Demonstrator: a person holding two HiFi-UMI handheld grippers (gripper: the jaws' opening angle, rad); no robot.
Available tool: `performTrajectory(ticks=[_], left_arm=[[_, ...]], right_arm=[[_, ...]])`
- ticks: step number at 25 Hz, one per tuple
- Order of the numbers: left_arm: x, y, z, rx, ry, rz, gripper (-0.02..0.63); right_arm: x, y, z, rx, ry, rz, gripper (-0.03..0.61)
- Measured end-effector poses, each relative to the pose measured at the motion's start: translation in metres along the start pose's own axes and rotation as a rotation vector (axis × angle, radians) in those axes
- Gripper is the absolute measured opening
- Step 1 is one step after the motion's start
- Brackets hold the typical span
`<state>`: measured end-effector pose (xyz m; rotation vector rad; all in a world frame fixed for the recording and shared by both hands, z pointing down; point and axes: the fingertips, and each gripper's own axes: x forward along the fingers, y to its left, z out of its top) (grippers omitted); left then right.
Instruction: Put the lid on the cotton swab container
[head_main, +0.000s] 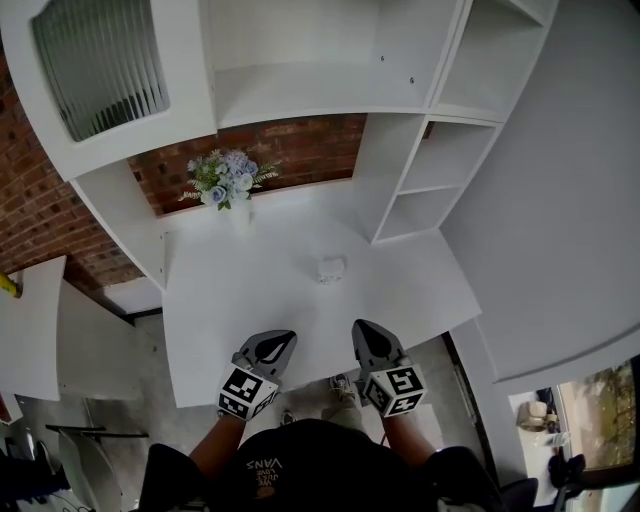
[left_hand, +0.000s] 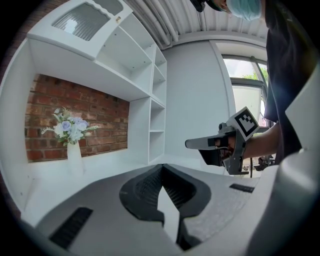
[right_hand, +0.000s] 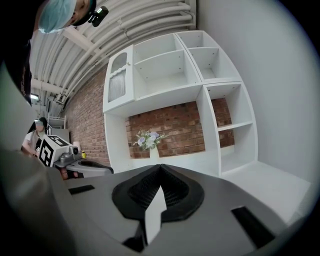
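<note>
Head view with both tool views, tabletop scene. The container (head_main: 330, 268) stands as a small white object near the middle of the white tabletop (head_main: 230, 330). It is in front of the vase (head_main: 238, 212) of flowers and left of the open shelves (head_main: 425, 185). It is too small in the head view to tell whether the lid sits on it. No separate lid can be made out on the tabletop, and neither tool view shows the container.

The left tool (head_main: 284, 340) and right tool (head_main: 364, 330) are held side by side over the near edge of the tabletop. Both point toward the back wall and are well short of the container. In each tool's own view the jaws are brought fully together, their tips meeting in a closed point with nothing between them, so both tools are empty. The left tool view also shows the right tool (left_hand: 197, 143) alongside it, its jaws likewise together.

Step in hand (judgement): this is a travel phase between the tabletop's edge and the container, not a grip or a placement. The arrangement fits two stages equally:
- The tools are coming in toward a container that has no lid on it.
- The tools are drawing away from one that is already closed.

The pictures do not settle which. The next move depends on the state of the lid, which only a nearer view of the container would show. Any further handling would need the jaws to part first, since closed as they are they can take hold of nothing.
</note>
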<state>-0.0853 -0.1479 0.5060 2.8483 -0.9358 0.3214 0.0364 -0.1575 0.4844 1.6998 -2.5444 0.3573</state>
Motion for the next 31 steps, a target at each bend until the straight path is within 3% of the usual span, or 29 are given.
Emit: performTrajectory(ticks=[31], left_arm=[[-0.03, -0.005, -0.019, 0.003, -0.018, -0.026, 0.006]], right_arm=[[-0.014, 0.027, -0.02, 0.016, 0.007, -0.045, -0.001]])
